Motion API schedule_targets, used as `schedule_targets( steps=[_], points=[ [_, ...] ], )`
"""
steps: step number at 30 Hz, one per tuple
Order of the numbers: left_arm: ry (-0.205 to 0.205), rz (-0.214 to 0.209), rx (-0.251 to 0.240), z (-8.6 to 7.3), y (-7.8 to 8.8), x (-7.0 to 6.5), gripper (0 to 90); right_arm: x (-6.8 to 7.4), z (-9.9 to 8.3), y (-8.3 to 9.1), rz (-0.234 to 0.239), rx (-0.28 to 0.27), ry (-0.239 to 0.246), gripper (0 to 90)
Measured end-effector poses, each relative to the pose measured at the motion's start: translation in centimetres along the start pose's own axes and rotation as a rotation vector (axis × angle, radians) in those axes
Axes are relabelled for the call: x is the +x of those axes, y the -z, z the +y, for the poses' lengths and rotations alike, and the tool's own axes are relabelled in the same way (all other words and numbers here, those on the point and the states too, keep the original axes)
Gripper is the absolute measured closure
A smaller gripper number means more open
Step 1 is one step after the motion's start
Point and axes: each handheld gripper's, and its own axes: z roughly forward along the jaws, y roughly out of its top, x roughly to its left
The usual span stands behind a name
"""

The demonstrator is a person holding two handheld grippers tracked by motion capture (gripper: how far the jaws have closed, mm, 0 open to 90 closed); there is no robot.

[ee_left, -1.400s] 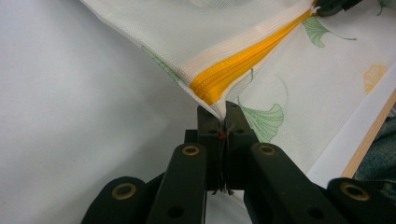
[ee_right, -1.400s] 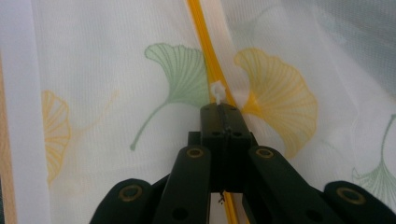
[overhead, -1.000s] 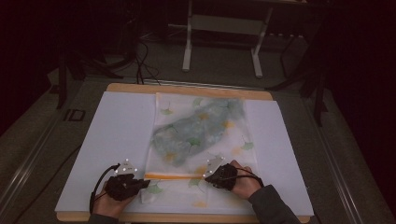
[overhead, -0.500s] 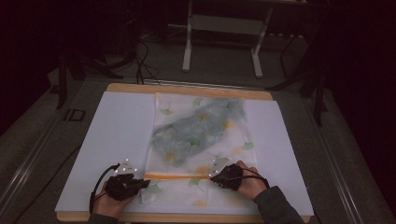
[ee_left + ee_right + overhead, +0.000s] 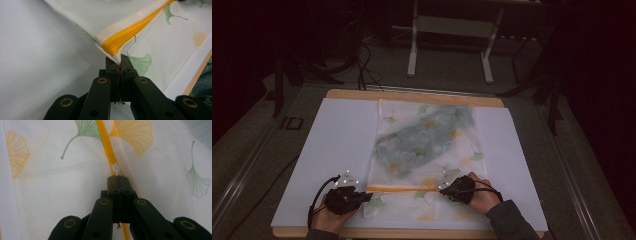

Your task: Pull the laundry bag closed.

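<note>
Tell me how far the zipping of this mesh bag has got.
Done: a grey-green garment lies inside the mesh bag. In hand: the left gripper is shut on the bag's corner at the yellow zipper end; the right gripper is shut on the white zipper pull. Left: whether the zipper is closed along its length I cannot tell.

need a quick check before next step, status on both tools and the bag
Left tool shut on mesh bag corner. Right tool shut on zipper pull. Nothing in the way.
</note>
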Motion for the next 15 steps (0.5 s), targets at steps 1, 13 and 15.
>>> schedule_targets(
  steps=[1, 13, 15],
  points=[
    [-0.002, 0.000, 0.002, 0.0, 0.0, 0.0, 88.2, 0.0, -0.1, 0.1, 0.000, 0.001, -0.001, 90.0],
    [0.000, 0.000, 0.000, 0.0, 0.0, 0.0, 88.1, -0.2, -1.0, 0.6, -0.007, 0.014, -0.020, 90.0],
    [0.000, 0.001, 0.000, 0.0, 0.0, 0.0, 88.2, -0.3, -1.1, 0.6, -0.009, 0.012, -0.017, 90.0]
  ],
)
